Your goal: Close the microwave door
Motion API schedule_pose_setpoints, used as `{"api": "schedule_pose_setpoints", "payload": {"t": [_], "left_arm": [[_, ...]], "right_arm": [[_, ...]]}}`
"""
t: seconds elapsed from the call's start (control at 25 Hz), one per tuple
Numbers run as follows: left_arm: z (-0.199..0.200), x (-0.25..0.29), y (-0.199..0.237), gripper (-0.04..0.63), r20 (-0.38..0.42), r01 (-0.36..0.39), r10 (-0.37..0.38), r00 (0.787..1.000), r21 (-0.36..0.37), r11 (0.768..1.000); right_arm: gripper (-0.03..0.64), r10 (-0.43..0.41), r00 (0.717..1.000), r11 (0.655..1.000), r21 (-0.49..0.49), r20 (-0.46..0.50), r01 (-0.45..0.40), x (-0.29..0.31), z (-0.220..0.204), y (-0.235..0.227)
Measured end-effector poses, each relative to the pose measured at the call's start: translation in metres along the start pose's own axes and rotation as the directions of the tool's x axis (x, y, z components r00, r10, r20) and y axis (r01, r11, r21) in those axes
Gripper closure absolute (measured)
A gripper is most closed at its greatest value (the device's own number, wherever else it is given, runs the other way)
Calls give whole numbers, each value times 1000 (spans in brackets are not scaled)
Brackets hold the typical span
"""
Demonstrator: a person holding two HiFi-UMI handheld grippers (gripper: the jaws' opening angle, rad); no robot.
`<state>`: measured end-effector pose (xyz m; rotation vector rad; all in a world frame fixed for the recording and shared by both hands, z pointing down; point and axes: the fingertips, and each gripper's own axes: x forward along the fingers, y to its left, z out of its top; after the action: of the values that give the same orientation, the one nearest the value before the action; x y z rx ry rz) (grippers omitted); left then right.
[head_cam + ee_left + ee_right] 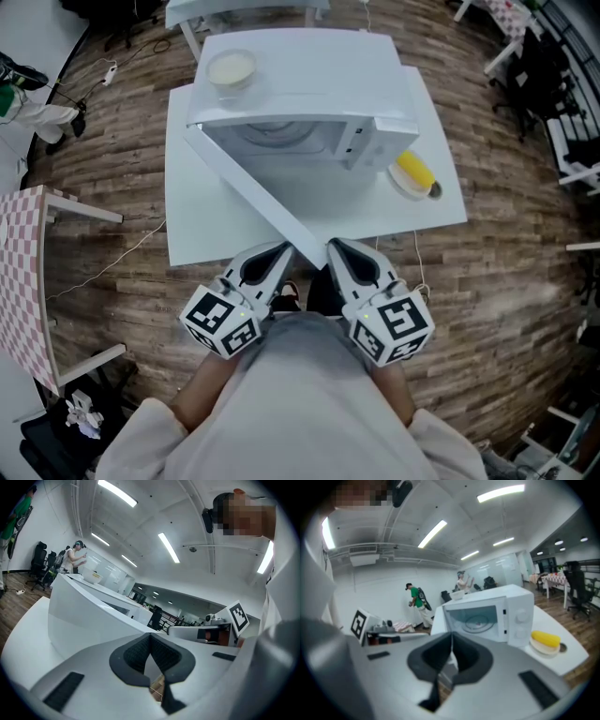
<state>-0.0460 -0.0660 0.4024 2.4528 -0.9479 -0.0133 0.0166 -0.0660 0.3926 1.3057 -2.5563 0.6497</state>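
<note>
A white microwave [300, 94] stands on a white table [202, 225]. Its door [253, 192] is swung wide open, and the door's free edge reaches the table's front edge between my two grippers. My left gripper [279, 251] is just left of that edge, shut and empty. My right gripper [336, 247] is just right of it, also shut and empty. In the right gripper view the microwave [487, 616] shows its open cavity with the glass turntable. In the left gripper view the door [93, 616] fills the left side beyond the shut gripper [150, 637].
A cream bowl [231, 67] sits on top of the microwave. A yellow corn cob on a small plate [413, 172] lies on the table right of the microwave. A checked table [23, 272] stands at the left, chairs at the right. People stand far off in the room [417, 599].
</note>
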Motion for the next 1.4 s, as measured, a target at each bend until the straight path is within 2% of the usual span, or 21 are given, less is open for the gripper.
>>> {"api": "schedule_pose_setpoints", "payload": {"t": [0.48, 1.4], "left_arm": [[2, 16, -1, 577, 1, 17, -17, 1000, -15, 1000], [8, 42, 0, 577, -9, 53, -54, 999, -32, 998]], "right_arm": [[594, -8, 1000, 999, 48, 21, 7, -1, 6, -19], [594, -43, 999, 998, 42, 30, 42, 5, 18, -47]]}}
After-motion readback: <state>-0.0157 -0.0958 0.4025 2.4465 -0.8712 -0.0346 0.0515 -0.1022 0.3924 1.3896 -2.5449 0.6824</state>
